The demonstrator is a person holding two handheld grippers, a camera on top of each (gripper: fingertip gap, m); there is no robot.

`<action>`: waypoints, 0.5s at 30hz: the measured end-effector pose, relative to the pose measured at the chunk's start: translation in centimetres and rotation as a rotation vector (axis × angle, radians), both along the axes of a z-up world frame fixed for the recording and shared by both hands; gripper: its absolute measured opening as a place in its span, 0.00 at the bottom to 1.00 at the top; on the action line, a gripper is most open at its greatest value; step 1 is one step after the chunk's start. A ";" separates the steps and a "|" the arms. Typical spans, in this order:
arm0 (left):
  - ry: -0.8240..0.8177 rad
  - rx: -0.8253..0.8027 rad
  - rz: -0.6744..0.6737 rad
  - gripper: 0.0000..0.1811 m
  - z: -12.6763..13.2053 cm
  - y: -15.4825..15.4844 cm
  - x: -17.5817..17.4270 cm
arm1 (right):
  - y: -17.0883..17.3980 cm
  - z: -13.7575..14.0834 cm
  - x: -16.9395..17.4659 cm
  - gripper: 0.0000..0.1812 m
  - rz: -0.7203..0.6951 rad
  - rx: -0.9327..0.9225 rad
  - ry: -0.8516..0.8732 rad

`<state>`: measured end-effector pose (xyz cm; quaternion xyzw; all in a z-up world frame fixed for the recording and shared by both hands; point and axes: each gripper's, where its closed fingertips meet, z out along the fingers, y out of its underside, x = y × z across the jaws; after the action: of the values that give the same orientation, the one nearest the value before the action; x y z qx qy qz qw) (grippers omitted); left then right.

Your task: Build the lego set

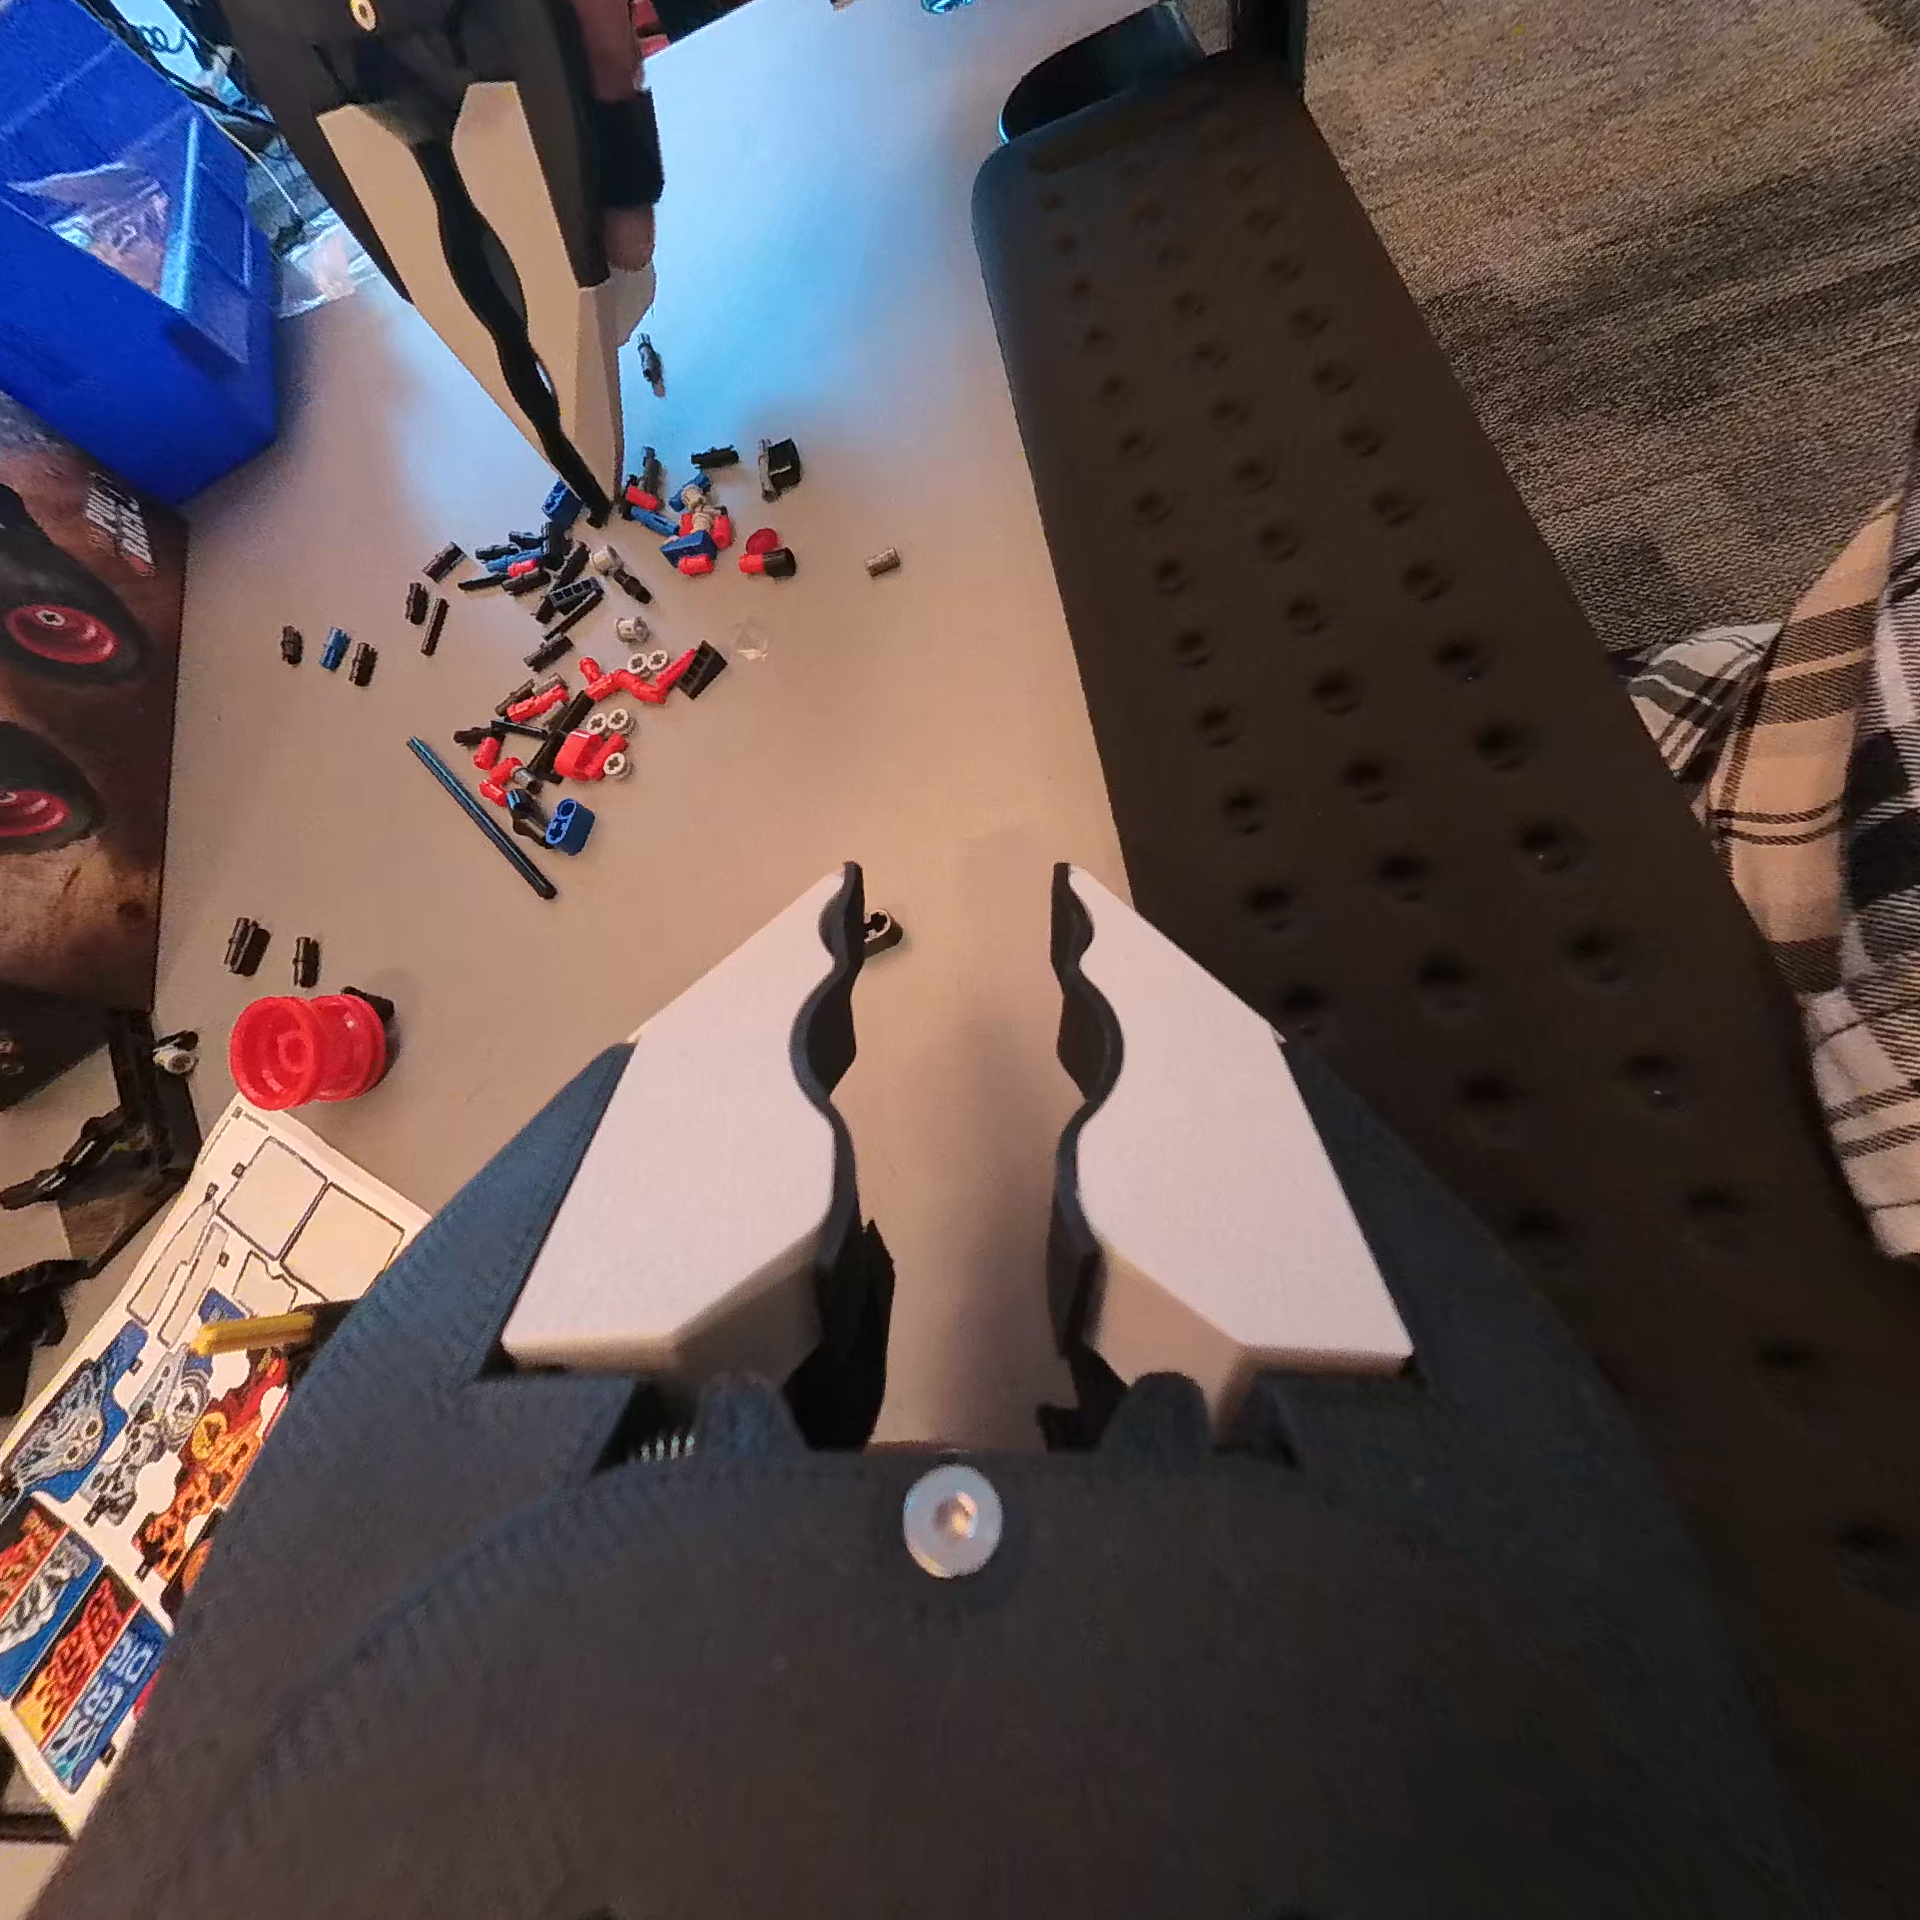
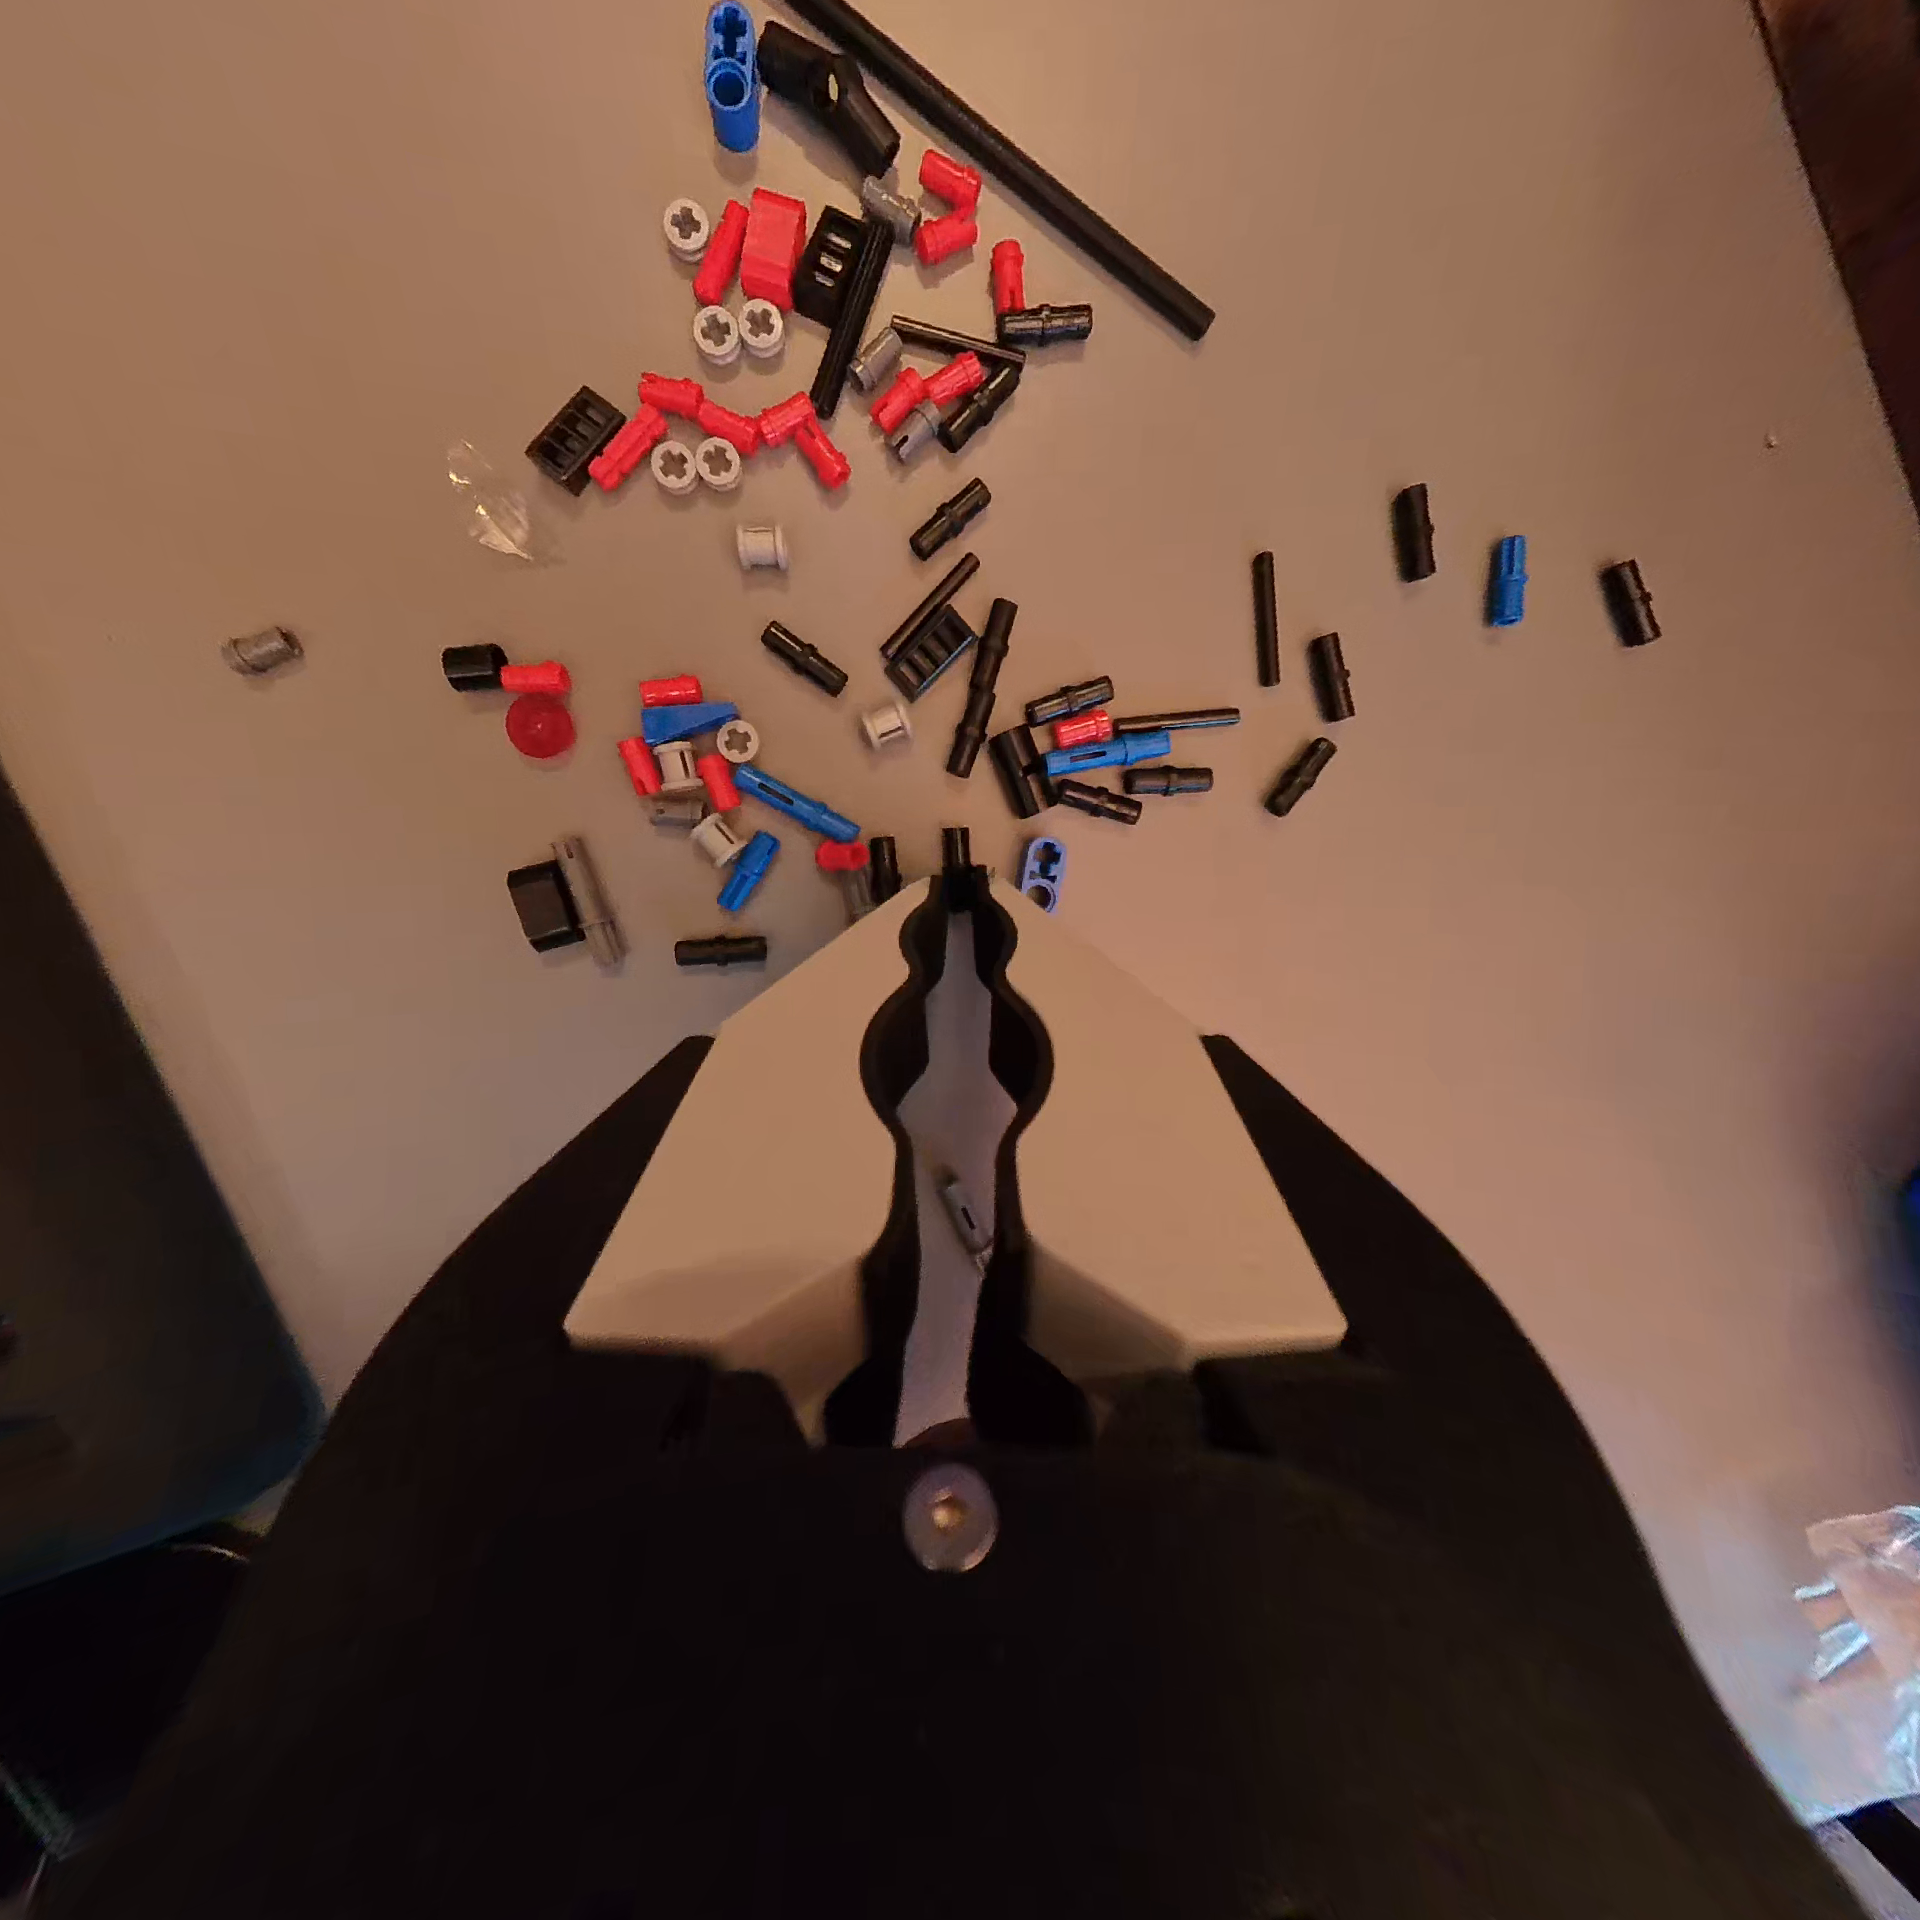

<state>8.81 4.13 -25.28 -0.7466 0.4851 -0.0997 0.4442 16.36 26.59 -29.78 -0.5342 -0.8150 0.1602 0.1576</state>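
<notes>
Right gripper (image 2: 956, 896), jaws pinching short black plastic connector pin (image 2: 955, 854) above scattered pieces on beige tabletop (image 2: 1455, 935) (left gripper (image 1: 954, 894) wide, empty). Best lifted straight, avoiding neighbours.

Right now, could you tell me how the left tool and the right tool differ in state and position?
The left tool is open, with bare table showing between its tips, while the right tool is shut on a small black pin. The left tool holds nothing and sits apart from the loose pieces; the right tool's tips are at the edge of the pile. Both have pale fingers with dark wavy inner pads.
</notes>
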 end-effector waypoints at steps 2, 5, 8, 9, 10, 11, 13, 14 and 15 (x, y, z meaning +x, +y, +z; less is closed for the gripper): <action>-0.002 0.005 0.001 0.19 0.1 0.0 0.0 | 0.0 0.1 0.0 0.01 -0.008 0.005 0.016; -0.005 0.026 0.009 0.19 0.4 0.3 0.0 | -0.7 1.5 -0.7 0.01 -0.022 -0.013 0.092; -0.005 0.079 0.030 0.21 1.1 0.7 -0.2 | -1.9 3.5 -1.6 0.01 -0.030 0.018 0.188; -0.013 0.096 0.032 0.21 1.5 0.8 -0.1 | -2.9 4.2 -2.0 0.01 -0.021 0.018 0.223; -0.019 0.115 0.038 0.21 1.8 0.9 -0.1 | -4.0 5.0 -2.5 0.01 -0.009 0.017 0.258; -0.017 0.141 0.046 0.21 2.2 1.1 -0.1 | -5.1 5.6 -3.0 0.01 0.001 0.011 0.289; 0.003 0.200 0.067 0.22 2.8 1.5 -0.4 | -7.7 6.8 -4.0 0.01 0.035 -0.019 0.342; 0.015 0.228 0.075 0.22 3.1 1.6 -0.5 | -9.1 7.3 -4.6 0.01 0.056 -0.040 0.367; 0.031 0.256 0.081 0.22 3.3 1.8 -0.6 | -10.5 7.8 -5.1 0.01 0.076 -0.067 0.389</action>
<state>8.26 5.91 -21.96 -0.7042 0.4699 -0.0073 0.5322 11.24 16.08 -21.99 -0.4672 -0.7828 0.2933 0.2881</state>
